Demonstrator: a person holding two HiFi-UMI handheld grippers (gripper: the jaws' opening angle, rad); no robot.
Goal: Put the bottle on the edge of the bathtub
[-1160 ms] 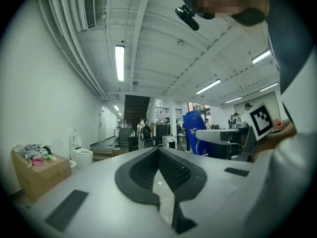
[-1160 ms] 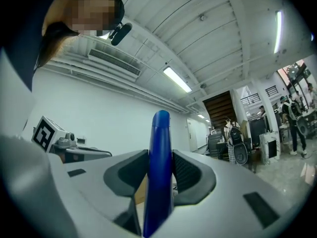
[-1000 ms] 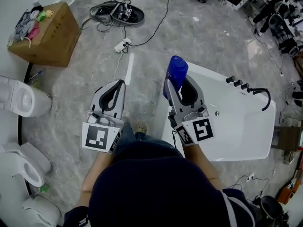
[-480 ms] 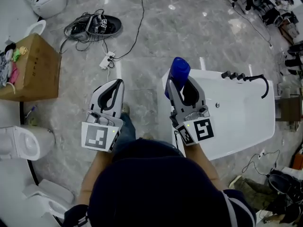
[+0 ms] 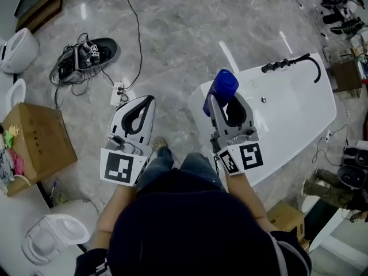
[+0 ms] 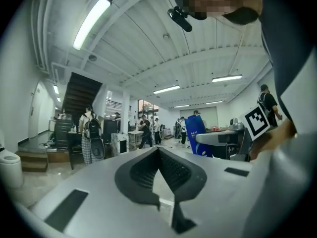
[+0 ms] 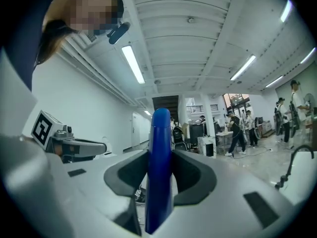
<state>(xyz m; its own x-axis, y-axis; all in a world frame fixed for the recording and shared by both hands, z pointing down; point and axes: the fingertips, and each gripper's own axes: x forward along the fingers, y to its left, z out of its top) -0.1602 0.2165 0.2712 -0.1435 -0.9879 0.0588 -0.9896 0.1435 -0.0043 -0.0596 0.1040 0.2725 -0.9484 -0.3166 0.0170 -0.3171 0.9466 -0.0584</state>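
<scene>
the task is at the carrying stage: the bottle [image 5: 219, 89] is not yet on the bathtub [image 5: 253, 79]. the right gripper [image 5: 222, 98] has its fingers clamped on the blue bottle, one on each flat side, and the right gripper view shows the bottle [image 7: 159, 167] standing upright between them with its rounded top above the fingertips. in the head view the bottle hangs in the air over the near left corner of the white tub, so the pick-up looks done and what is left, as i judge it, is to lower it, stand it on the flat rim and let go. the left gripper [image 5: 145, 101] is held over the floor to the left of the tub, well apart from the bottle; its fingers are together at the tips with nothing between them, as the left gripper view [image 6: 158, 151] shows. as for containers, the bathtub shows a bare white basin with no water or loose items that i can see, and a black faucet [image 5: 290, 64] with a curved spout on its far rim. a brown cardboard box [image 5: 37, 140] stands on the floor at the far left, with some coloured cloths [image 5: 8, 154] along its left edge. a smaller cardboard box [image 5: 286, 217] sits near the person's right side; i cannot tell what is in it. a toilet [image 5: 54, 234] stands at the near left, its bowl showing only white.
</scene>
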